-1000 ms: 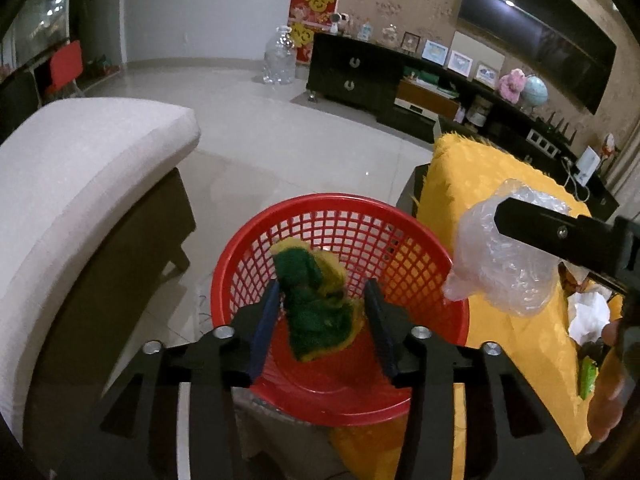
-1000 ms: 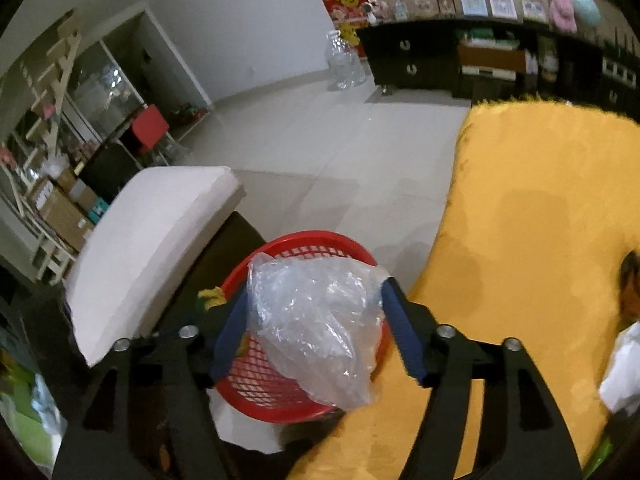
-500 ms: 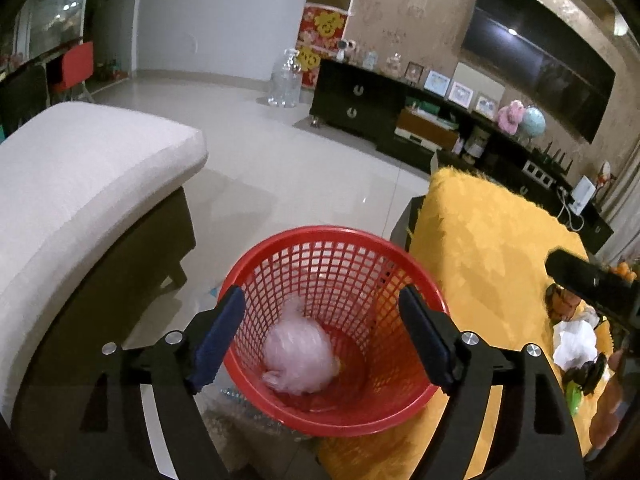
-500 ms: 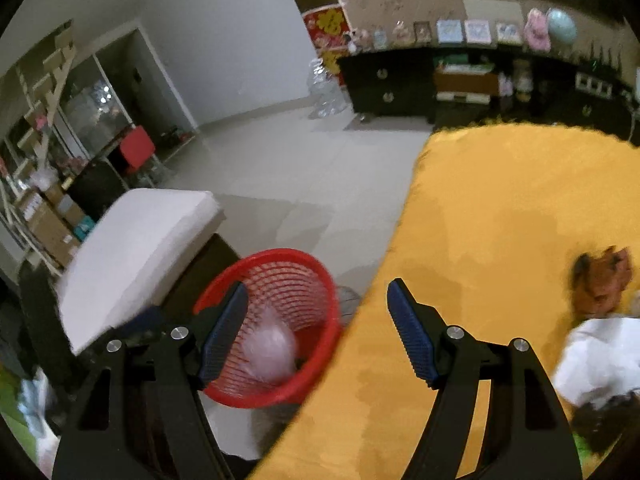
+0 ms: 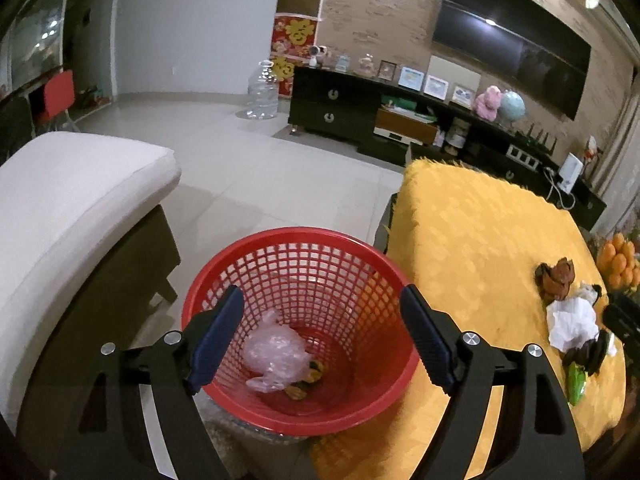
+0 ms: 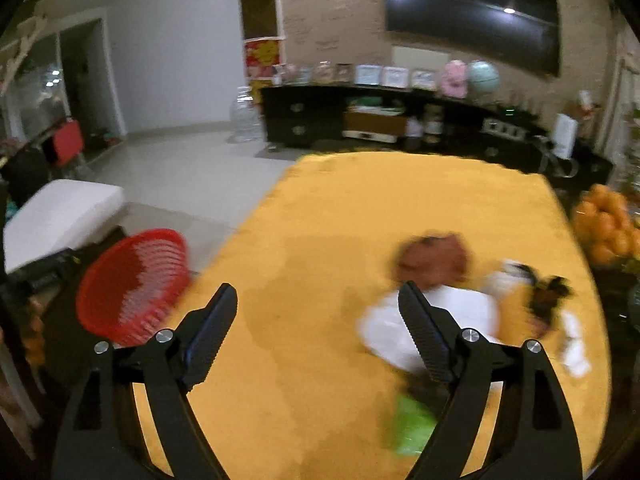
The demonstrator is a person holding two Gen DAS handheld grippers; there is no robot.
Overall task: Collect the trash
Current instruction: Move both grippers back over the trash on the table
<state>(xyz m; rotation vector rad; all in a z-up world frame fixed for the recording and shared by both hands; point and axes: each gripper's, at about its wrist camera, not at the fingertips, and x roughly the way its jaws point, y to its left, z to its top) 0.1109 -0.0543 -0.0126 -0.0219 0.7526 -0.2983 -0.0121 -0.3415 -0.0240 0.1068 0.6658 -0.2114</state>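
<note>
Crinkled clear plastic bag lies inside round red mesh basket.

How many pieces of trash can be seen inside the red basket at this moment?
2 for sure: a crumpled clear plastic bag at the bottom of the red basket, and a yellow-green scrap just right of it, partly under it. More may be hidden beneath.

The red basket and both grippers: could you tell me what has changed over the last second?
The left gripper let go of the green-and-yellow sponge, and the right gripper dropped the clear plastic bag; both now lie in the red basket. Both grippers are open and empty, and the right one has swung toward the trash on the yellow table. The basket stayed beside the table.
</note>
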